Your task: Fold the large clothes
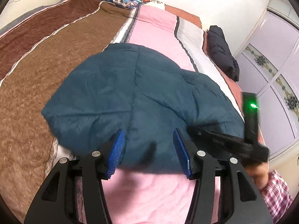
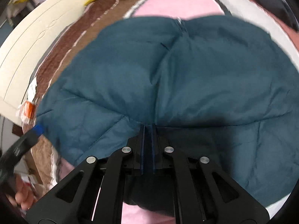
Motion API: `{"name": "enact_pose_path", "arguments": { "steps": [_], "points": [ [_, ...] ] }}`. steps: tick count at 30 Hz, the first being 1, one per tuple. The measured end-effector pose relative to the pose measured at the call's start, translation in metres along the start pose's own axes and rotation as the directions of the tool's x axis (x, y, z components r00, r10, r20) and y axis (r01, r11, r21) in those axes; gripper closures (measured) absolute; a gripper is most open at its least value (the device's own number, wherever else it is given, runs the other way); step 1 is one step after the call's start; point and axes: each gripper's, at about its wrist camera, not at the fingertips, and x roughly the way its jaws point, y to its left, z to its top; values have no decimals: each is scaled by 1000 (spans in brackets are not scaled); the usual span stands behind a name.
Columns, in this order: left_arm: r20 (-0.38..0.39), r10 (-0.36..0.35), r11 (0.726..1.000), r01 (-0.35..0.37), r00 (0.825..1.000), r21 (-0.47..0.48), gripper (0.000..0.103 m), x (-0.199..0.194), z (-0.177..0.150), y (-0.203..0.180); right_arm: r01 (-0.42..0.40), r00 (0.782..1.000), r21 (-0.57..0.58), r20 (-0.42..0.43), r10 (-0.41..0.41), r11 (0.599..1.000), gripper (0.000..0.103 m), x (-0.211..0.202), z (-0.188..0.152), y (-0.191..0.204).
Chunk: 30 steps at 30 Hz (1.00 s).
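Teal padded jacket (image 1: 134, 93) is spread on the pink bedspread (image 1: 155, 190), beside the brown blanket (image 1: 37, 71). Left gripper (image 1: 148, 149) is held half open over the jacket's near edge, nothing clamped. Right gripper (image 2: 148, 130) is closed, tips at a jacket seam; whether fabric is pinched cannot be told.

even, soft indoor light with faint shadows. heavy fisheye bending and dark vignette at the edges. motion blur smears the right wrist view.
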Motion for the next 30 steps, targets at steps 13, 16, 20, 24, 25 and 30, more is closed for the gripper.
{"name": "enact_pose_path", "arguments": {
  "steps": [13,16,20,24,25,30],
  "points": [
    [16,52,971,-47,999,-235,28,-24,-23,53,-106,990,144,110,91,984,85,-73,-35,-30],
    [-5,14,933,-15,1000,-359,27,-17,-28,71,-97,986,224,156,63,970,60,-112,-69,-59],
    [-7,-53,880,43,999,-472,26,-1,-28,83,-73,986,397,168,5,915,40,-146,-111,-117],
    [-5,-53,856,43,999,-515,25,23,-18,87,-169,971,601,237,28,781,33,-157,-127,-182],
    [-6,-53,845,42,999,-533,25,30,-17,89,-212,964,630,261,53,747,29,-157,-129,-193],
    [-14,-38,809,23,999,-588,22,49,-15,94,-322,938,713,328,109,623,26,-131,-110,-217]
  ]
}}
